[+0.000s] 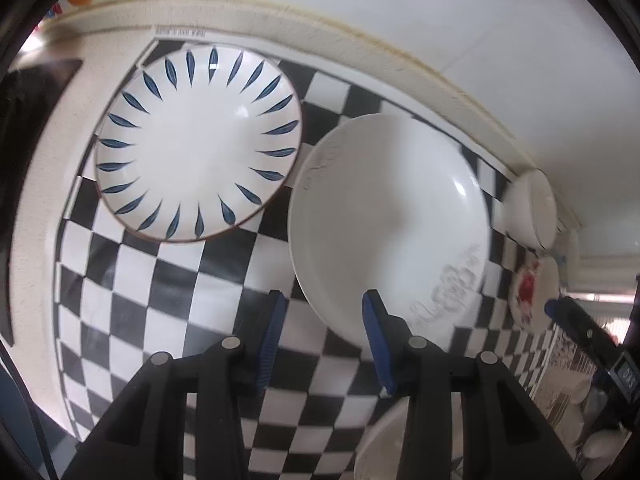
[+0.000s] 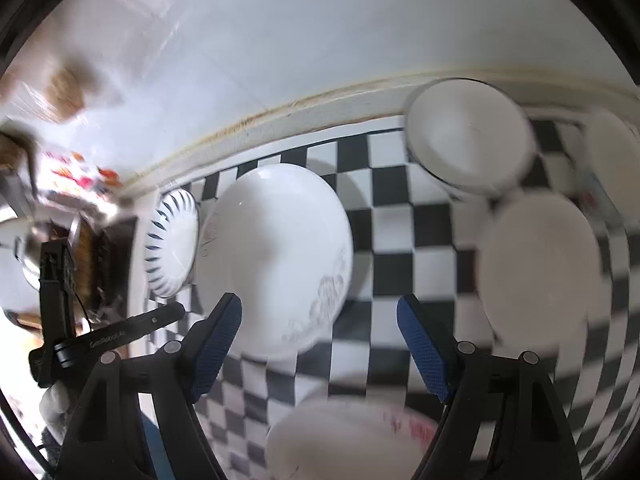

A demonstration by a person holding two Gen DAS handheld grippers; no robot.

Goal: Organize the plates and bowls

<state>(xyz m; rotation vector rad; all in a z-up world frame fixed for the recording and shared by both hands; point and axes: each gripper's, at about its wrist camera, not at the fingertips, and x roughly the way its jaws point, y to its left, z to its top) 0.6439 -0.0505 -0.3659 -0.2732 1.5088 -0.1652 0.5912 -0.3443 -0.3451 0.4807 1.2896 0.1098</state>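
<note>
- The surface (image 1: 120, 320) is covered by a black-and-white checkered cloth, bordered on its far side by a cream ledge (image 1: 280, 20) that meets a white wall (image 1: 440, 20).
- A plain white plate (image 1: 392, 220) with a faint grey pattern near its rim lies flat on the checks, right of centre in the left wrist view; in the right wrist view it is left of centre.
- A white plate with blue petal strokes (image 1: 198, 142) lies to the left of the plain one and a little farther away; their rims are just beside each other, and I cannot tell if they touch.
- In the right wrist view a blurred white plate (image 2: 540, 272) lies at the right, with a white bowl (image 2: 468, 136) beyond it near the ledge, their edges close together.
- Another white dish with reddish marks (image 2: 348, 436) sits at the near edge of that view, below the gripper, too blurred to read further.
- The left gripper (image 1: 324, 336) hangs over the cloth at the near edge of the plain plate, its blue pads (image 1: 274, 340) a modest gap apart with nothing between them.
- The right gripper (image 2: 320, 344) is spread wide above the cloth, nothing between its blue pads (image 2: 424, 352); the plain plate's near edge shows between the fingers, beneath them.
</note>
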